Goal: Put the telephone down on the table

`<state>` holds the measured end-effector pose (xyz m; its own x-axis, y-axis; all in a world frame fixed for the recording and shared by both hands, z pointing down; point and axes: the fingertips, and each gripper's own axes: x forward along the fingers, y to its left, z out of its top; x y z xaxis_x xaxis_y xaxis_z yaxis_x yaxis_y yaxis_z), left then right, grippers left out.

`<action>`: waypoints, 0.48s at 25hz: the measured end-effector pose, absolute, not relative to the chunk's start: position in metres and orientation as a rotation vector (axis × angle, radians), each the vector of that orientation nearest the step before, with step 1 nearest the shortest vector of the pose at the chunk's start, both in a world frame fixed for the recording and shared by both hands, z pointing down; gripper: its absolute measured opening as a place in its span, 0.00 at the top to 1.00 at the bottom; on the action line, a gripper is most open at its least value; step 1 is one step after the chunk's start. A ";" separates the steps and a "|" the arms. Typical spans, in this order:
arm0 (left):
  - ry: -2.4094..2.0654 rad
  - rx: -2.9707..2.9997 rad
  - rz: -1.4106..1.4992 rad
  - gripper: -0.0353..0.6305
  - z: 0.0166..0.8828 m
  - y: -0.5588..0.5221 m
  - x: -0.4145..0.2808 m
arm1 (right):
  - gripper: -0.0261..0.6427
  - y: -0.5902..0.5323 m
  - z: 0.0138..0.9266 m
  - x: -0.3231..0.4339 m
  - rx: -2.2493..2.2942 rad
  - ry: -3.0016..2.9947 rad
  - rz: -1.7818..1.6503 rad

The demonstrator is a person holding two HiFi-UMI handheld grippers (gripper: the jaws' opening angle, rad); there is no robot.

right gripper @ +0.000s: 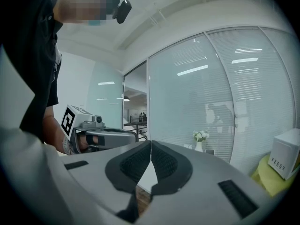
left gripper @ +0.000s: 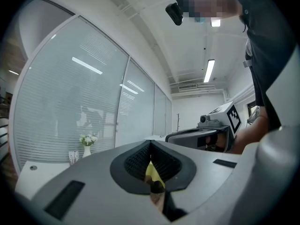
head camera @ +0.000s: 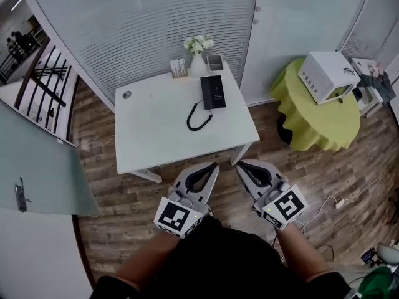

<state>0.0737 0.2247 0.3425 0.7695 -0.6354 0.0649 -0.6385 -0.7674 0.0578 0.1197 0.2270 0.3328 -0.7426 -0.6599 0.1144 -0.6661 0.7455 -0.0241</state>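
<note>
A black telephone (head camera: 212, 92) lies on the white table (head camera: 156, 129) near its far right side, its coiled cord (head camera: 197, 117) curling toward the table's middle. My left gripper (head camera: 214, 166) hangs over the floor just short of the table's near edge, jaws shut and empty. Close beside it, my right gripper (head camera: 239, 165) is shut too, with nothing held. In the left gripper view the jaws (left gripper: 150, 146) meet in a line, and the right gripper's body shows to the right. The right gripper view shows its jaws (right gripper: 151, 146) pressed together.
A white vase of flowers (head camera: 198, 53), a small card holder (head camera: 178, 68) and a grey cup (head camera: 215, 62) stand at the table's back edge. A round table with a yellow-green cloth (head camera: 318, 114) carries a white microwave (head camera: 327, 75) at the right. Glass walls with blinds stand behind.
</note>
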 end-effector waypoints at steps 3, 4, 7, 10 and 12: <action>-1.017 2.883 0.041 0.94 0.343 0.213 0.066 | 0.93 0.215 0.334 0.111 1.102 -2.829 0.098; -1.015 2.880 0.030 0.94 0.343 0.209 0.062 | 0.93 0.212 0.334 0.108 1.106 -2.826 0.099; -1.006 2.883 0.036 0.94 0.343 0.200 0.054 | 0.93 0.204 0.337 0.101 1.115 -2.813 0.102; -1.017 2.874 0.014 0.94 0.340 0.190 0.047 | 0.93 0.195 0.337 0.096 1.114 -2.808 0.099; -1.018 2.875 0.022 0.94 0.343 0.182 0.044 | 0.93 0.186 0.338 0.095 1.113 -2.811 0.094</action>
